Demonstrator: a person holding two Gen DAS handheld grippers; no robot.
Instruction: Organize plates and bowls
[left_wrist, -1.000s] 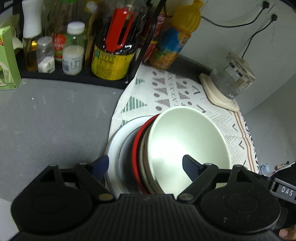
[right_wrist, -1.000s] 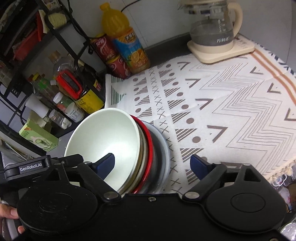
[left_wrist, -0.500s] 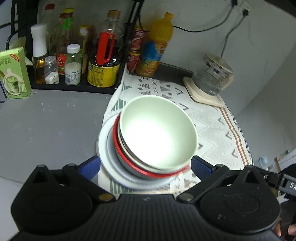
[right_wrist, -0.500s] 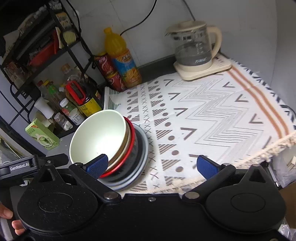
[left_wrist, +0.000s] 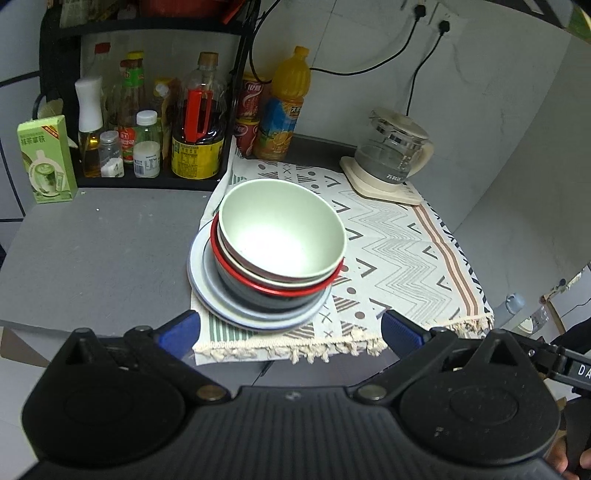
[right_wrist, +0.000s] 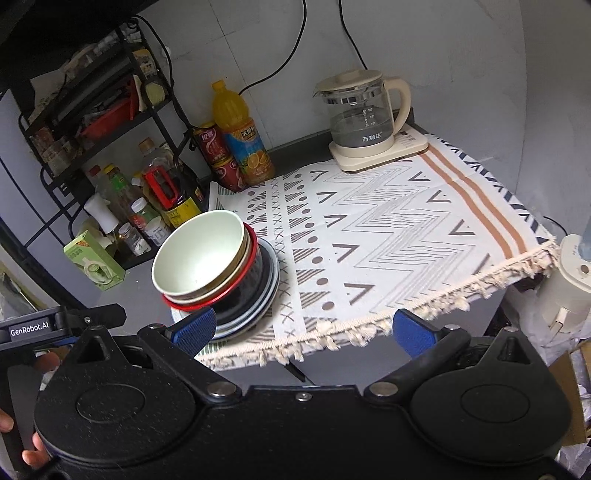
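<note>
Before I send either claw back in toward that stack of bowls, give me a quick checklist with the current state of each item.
1. Left claw open and holding nothing: ok.
2. Right claw open and holding nothing: ok.
3. Pale green bowl nested on top of the red-rimmed dark bowl: ok, though the stack looks tilted in the right wrist view.
4. Light blue-grey plate sits under the bowls on the patterned fringed cloth: ok.
5. Stack stable enough to grip from the side: cannot tell.
6. Glass kettle on its cream base stands apart from the stack, at the far end of the cloth: ok.
</note>
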